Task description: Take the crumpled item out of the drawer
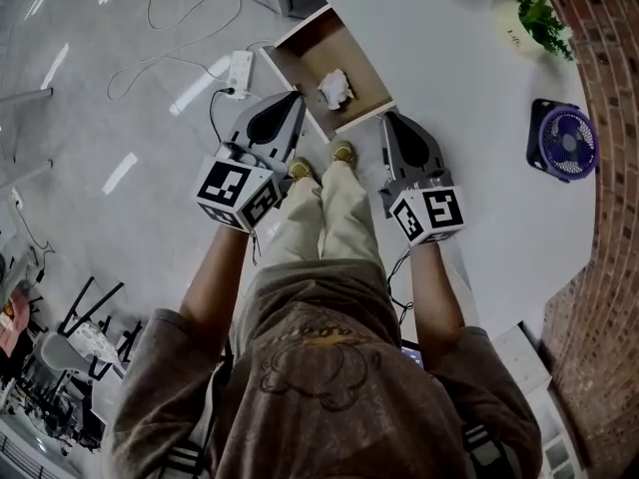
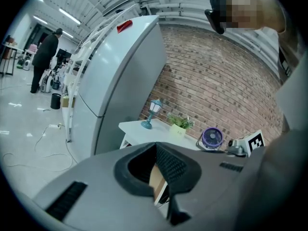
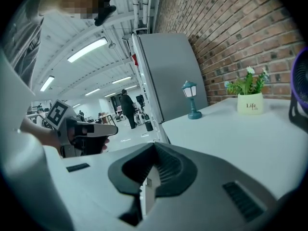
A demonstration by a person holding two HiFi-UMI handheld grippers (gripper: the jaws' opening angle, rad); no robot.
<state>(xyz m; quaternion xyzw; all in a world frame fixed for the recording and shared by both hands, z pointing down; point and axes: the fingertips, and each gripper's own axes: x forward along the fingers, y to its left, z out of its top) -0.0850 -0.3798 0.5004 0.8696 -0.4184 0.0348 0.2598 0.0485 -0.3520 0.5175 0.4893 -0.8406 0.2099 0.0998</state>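
Head view, L to R, all placed vs the open drawer (image 1: 310, 56).

Far left of the drawer: grey floor w/ loose cables. A white power strip (image 1: 240, 68) lies just left of the drawer's side wall.

The left gripper (image 1: 293, 98) is at the drawer's near left corner, nose pointing in over the front edge. Its jaws are clenched tip to tip w/ nothing btw them. In the left gripper view only a strip of the drawer's wood shows thru the slot behind the tips.

The crumpled item (image 1: 334, 88), a white paper wad, lies on the drawer's bottom toward the near right part. It is apart from both grippers and roughly btw their noses.

The person's shoes (image 1: 342, 153) are on the floor just in front of the drawer's front panel.

The right gripper (image 1: 391, 118) is just right of the drawer's near right corner, over the edge of the white table (image 1: 459, 88). Its jaws are also clenched, tips meeting, and empty. Can't tell if either gripper touches the drawer.

Right of the drawer, on the tabletop:
- Teal lamp (image 3: 191, 99), at the far end beyond the drawer.
- Potted plant (image 1: 539, 13), well right of the drawer.
- Purple fan (image 1: 566, 143), nearer the person than the plant.

The brick wall (image 1: 609, 88) is farthest right.
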